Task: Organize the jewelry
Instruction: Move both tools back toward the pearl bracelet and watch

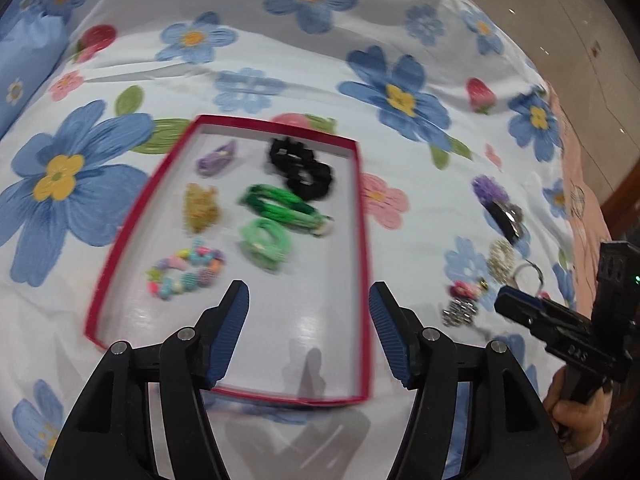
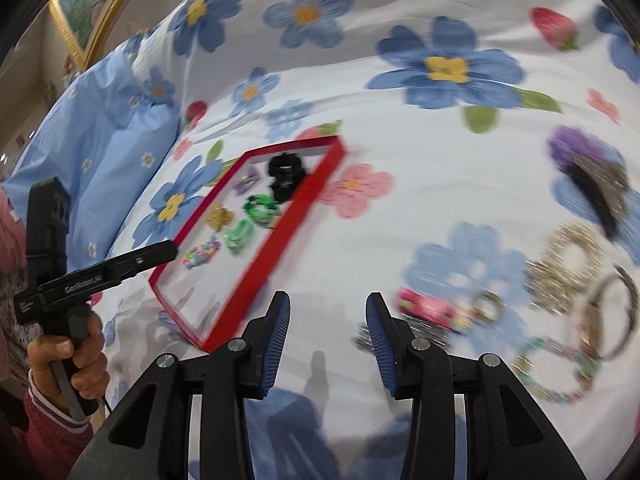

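**Red-rimmed tray part filled; loose pieces left on the bed**

Left wrist view. Red-edged tray (image 1: 362, 216) lies on the flower-print bedspread (image 1: 280, 60), towards its left side. Contents, seven counted: one lilac clip (image 1: 216, 158), one gold clip (image 1: 200, 206), one multicolour bead bracelet (image 1: 186, 274), two black scrunchies (image 1: 300, 168), one dark green band (image 1: 280, 204), one pale green band (image 1: 264, 244). The tray's near half is bare. Left gripper (image 1: 308, 302) hovers over that bare part, fingers apart, holding nothing. Loose on the bedspread beyond the tray's right rim: one purple-and-black hair piece (image 1: 496, 204), one gold ring-shaped piece (image 1: 502, 258), one pink item (image 1: 464, 292) and one silver chain cluster (image 1: 460, 314).

Right wrist view. Right gripper (image 2: 328, 318) hangs above the bedspread between tray and loose group, fingers apart, empty. Loose pieces here are blurred; about seven show, adding a small gold ring (image 2: 486, 306), a bangle or watch (image 2: 610, 316) and a beaded bracelet (image 2: 556, 372).

Judgement: roughly half done; about seven pieces stowed, about seven left to move.
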Demonstrator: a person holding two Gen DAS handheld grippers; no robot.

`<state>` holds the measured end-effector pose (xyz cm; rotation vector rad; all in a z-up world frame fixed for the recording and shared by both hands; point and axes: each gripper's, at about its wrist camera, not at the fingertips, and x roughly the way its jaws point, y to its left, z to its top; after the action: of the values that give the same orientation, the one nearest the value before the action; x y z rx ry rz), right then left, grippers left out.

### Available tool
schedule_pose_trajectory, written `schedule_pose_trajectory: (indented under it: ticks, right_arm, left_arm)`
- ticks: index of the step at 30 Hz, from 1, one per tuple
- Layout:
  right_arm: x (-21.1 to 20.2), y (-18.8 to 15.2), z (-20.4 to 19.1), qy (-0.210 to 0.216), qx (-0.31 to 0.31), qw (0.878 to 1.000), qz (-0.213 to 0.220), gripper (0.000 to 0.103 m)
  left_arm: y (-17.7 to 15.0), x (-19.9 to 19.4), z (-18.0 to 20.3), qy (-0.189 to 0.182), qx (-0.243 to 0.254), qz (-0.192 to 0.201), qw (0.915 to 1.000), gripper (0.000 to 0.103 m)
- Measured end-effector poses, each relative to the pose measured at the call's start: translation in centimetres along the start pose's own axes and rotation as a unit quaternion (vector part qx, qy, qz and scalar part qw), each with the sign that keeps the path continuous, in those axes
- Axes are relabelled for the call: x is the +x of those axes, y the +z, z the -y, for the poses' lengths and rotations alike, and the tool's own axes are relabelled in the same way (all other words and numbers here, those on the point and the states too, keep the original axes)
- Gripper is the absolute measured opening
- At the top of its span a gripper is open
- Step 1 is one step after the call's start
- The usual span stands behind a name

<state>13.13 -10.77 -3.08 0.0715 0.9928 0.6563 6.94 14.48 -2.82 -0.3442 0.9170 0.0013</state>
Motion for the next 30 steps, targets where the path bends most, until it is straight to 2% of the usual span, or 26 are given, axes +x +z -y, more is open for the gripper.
schedule_pose_trajectory:
  ticks: [10,19,25,30]
  right_arm:
    - [-3.4,-1.4,7.1,-0.050,0.062,0.996,0.030,0.042]
    - [-6.1,-2.6,13.7,-0.098,0.115,0.987,0.047,0.042]
    - [-7.5,-3.4,15.8,-0.104,0.139,0.983,0.054,0.046]
    - [-7.1,-3.2,15.1,-0.099,0.119,0.987,0.050,0.046]
  left_arm:
    - [-0.7,1.2,6.0,-0.017,0.050,-0.022,0.9984,0.062]
    - [-1.2,3.5,10.7,-0.033,0.095,-0.047,0.9938,0.062]
    - [-1.3,6.3,13.7,-0.031,0.130,-0.070,0.9885,0.062]
    - [-1.4,8.5,15.2,-0.028,0.154,-0.087,0.9839,0.062]
